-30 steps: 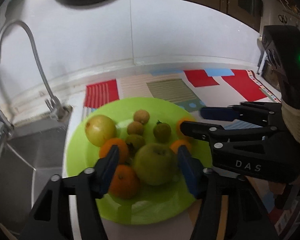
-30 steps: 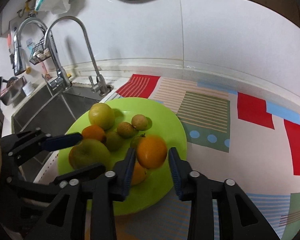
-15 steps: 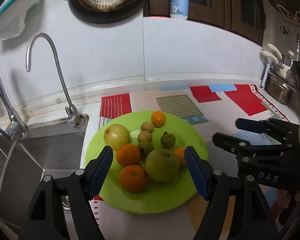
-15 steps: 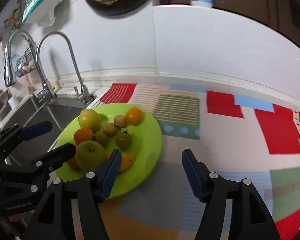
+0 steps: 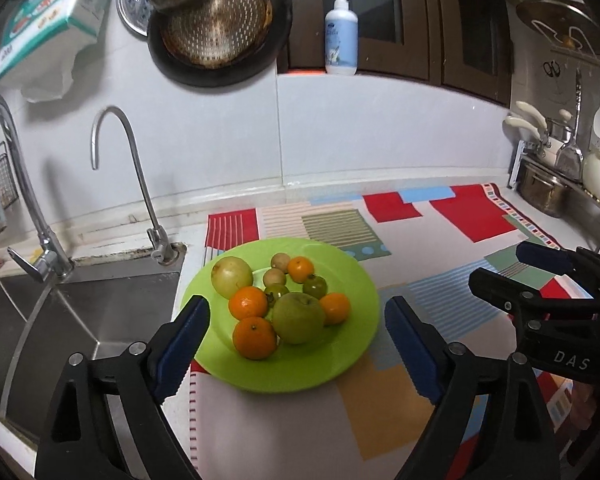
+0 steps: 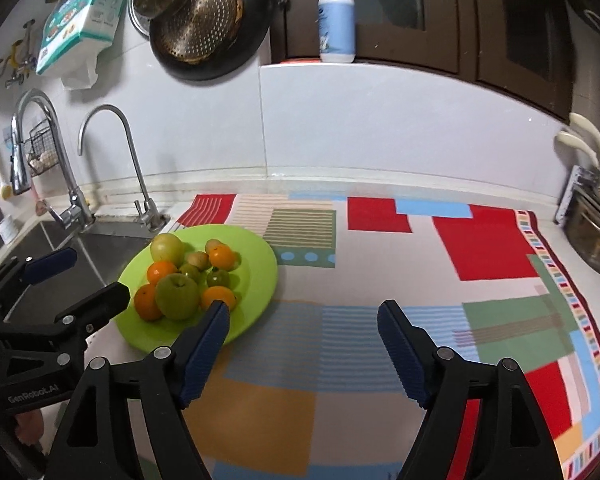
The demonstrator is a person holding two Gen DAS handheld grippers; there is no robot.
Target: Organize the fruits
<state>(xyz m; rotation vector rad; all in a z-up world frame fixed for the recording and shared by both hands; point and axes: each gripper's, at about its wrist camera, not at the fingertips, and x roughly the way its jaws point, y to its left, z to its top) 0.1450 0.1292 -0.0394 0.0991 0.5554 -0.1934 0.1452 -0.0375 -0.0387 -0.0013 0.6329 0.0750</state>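
Left gripper (image 5: 296,332) jaws apart, empty | right gripper (image 6: 302,334) likewise | green apple (image 5: 299,317) centre-frame on lime plate (image 5: 364,344): firm, smooth, likely slippery; grasp across widest middle.

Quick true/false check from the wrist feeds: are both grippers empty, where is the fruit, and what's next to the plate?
1. Both the left gripper and the right gripper are open and empty. True.
2. All the fruit sits on the green plate. True.
3. The right gripper is shut on an orange. False: the oranges lie on the plate.
4. The plate sits inside the sink. False: it rests on the patterned mat beside the sink.
5. The green apple touches an orange. True.
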